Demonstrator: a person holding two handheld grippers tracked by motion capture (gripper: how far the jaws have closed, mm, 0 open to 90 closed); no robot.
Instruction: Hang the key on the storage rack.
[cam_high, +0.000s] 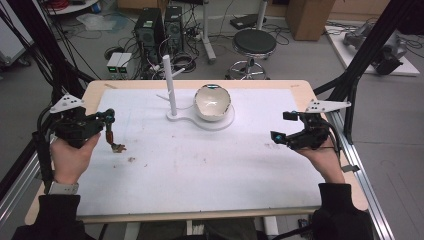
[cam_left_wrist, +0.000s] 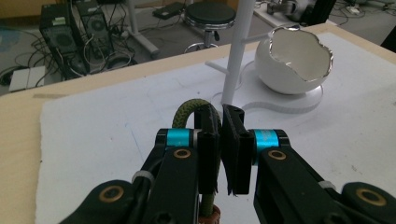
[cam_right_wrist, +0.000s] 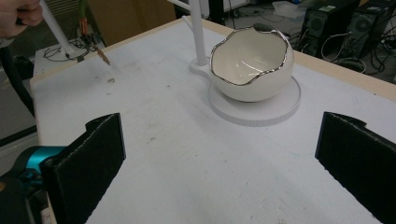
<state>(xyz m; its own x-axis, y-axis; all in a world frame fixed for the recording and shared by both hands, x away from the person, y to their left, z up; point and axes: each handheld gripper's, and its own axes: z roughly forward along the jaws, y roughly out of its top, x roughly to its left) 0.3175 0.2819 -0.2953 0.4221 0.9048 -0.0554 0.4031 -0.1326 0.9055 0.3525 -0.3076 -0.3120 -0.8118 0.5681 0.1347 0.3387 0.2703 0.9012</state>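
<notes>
Bench (cam_high: 200, 165) under white sheeting, cables littering the floor (cam_high: 300, 55) behind — left tongs (cam_high: 107, 117) pinching a cord (cam_high: 110, 135), right tongs (cam_high: 282, 127) spread.

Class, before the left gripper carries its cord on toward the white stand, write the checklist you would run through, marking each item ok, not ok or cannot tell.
1. Left gripper shut on the braided cord: ok.
2. Cord's lower end lifted off the white mat: cannot tell.
3. Stand post upright: ok.
4. Eggshell bowl seated on the stand's round base: ok.
5. Right gripper open and away from the stand: ok.
6. Mat clean: not ok, brown crumbs lie near the cord.
</notes>
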